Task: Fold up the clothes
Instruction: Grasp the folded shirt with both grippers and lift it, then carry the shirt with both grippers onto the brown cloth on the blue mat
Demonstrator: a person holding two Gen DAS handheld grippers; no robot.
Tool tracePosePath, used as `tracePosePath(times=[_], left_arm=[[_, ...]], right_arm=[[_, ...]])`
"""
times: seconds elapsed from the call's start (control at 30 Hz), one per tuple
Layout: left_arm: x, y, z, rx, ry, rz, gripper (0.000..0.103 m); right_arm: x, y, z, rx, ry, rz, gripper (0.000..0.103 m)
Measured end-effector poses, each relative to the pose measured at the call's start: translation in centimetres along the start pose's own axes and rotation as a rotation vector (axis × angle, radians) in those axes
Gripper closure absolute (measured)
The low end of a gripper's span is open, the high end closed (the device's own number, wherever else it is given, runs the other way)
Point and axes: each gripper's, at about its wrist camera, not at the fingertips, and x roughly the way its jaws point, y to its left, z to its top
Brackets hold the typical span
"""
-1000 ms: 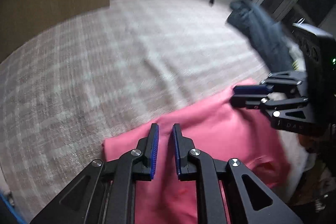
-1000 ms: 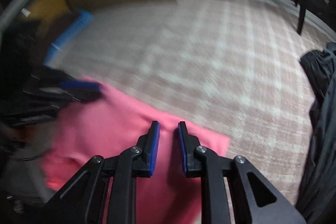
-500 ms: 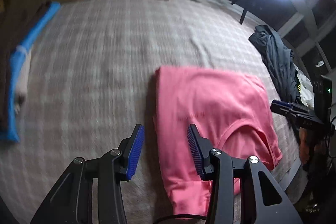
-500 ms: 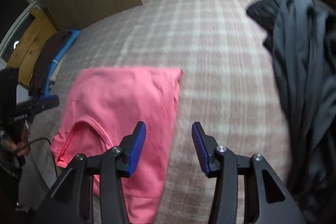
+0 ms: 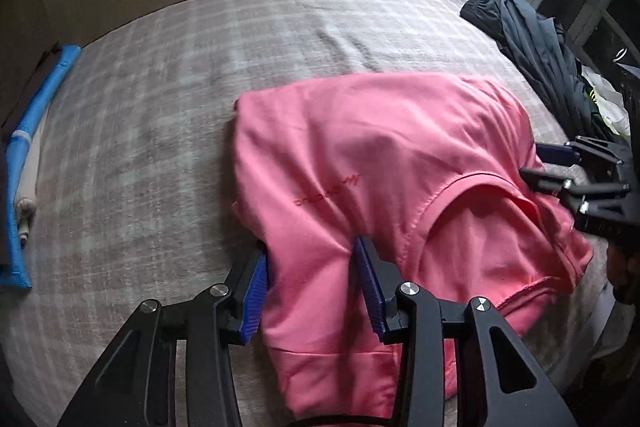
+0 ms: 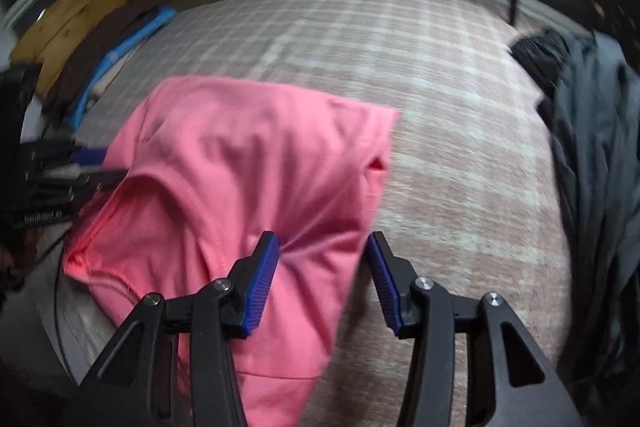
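Bedspread [image 5: 168,131] with a pale checked pattern covers the whole surface, which looks like a bed, and it carries all the clothes. Across its middle lies the pink sweatshirt [image 5: 380,163], folded into a rough rectangle, with the neckline turned toward the near edge and a small dark red print on the chest. At the right edge of the bedspread a dark grey garment [image 6: 592,155] lies in a loose heap, well apart from the pink one. Along the left edge is a blue roll [image 5: 36,147], next to a brown board that stands behind it.

The left gripper [image 5: 310,287] stands over the near left part of the sweatshirt. The log shows its jaws opened and then came in a little; a ridge of pink fabric sits between the blue pads, but whether they press on it I cannot tell for sure. The right gripper [image 6: 324,279] has its jaws apart, just opened, over the near right corner of the sweatshirt, with cloth between them and a clear gap at the right pad.
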Motion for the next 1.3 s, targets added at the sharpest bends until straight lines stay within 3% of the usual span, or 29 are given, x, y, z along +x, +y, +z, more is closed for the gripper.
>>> tracePosePath(times=[0.07,0.1,0.17,0.23,0.37,0.43,0.53,0.67,0.8,0.93,1.1,1.3], left_arm=[[0.1,-0.1,0.1,-0.008,-0.004,-0.017,0.071],[0.1,-0.1,0.1,-0.012,-0.006,-0.028,0.082],[0.3,-0.2,0.2,-0.022,-0.014,-0.056,0.089],[0.5,-0.1,0.3,-0.047,-0.028,-0.082,0.090],[-0.4,0.9,0.1,-0.193,-0.046,-0.215,0.091],[-1.3,1.0,0.2,-0.220,-0.073,-0.237,0.091],[-3.5,0.6,0.5,-0.192,-0.127,-0.211,0.091],[-6.7,1.2,1.1,-0.167,-0.184,-0.201,0.091],[-10.6,3.7,1.5,-0.163,-0.248,-0.183,0.091],[-14.8,7.4,1.8,-0.141,-0.315,-0.109,0.091],[-19.1,15.0,1.3,-0.120,-0.361,0.000,0.091],[-23.8,27.3,0.6,-0.087,-0.380,0.147,0.091]], right_arm=[[-0.5,0.3,0.0,-0.026,-0.003,0.019,0.058],[-0.7,0.4,0.7,-0.021,-0.005,0.041,0.062],[-0.6,0.2,1.2,0.003,-0.007,0.093,0.088],[-0.2,-0.4,1.4,0.063,-0.004,0.171,0.090],[0.0,-2.4,1.3,0.261,-0.012,0.345,0.092],[-0.9,-2.5,1.8,0.289,-0.038,0.382,0.092],[-2.4,-2.5,2.6,0.313,-0.081,0.429,0.092],[-5.7,-1.2,4.5,0.254,-0.151,0.429,0.093],[-9.3,0.9,6.8,0.184,-0.218,0.438,0.093],[-11.6,4.4,9.9,0.108,-0.268,0.461,0.093],[-11.8,11.5,15.3,0.032,-0.325,0.484,0.093],[-8.3,22.5,22.5,-0.017,-0.364,0.503,0.093]])
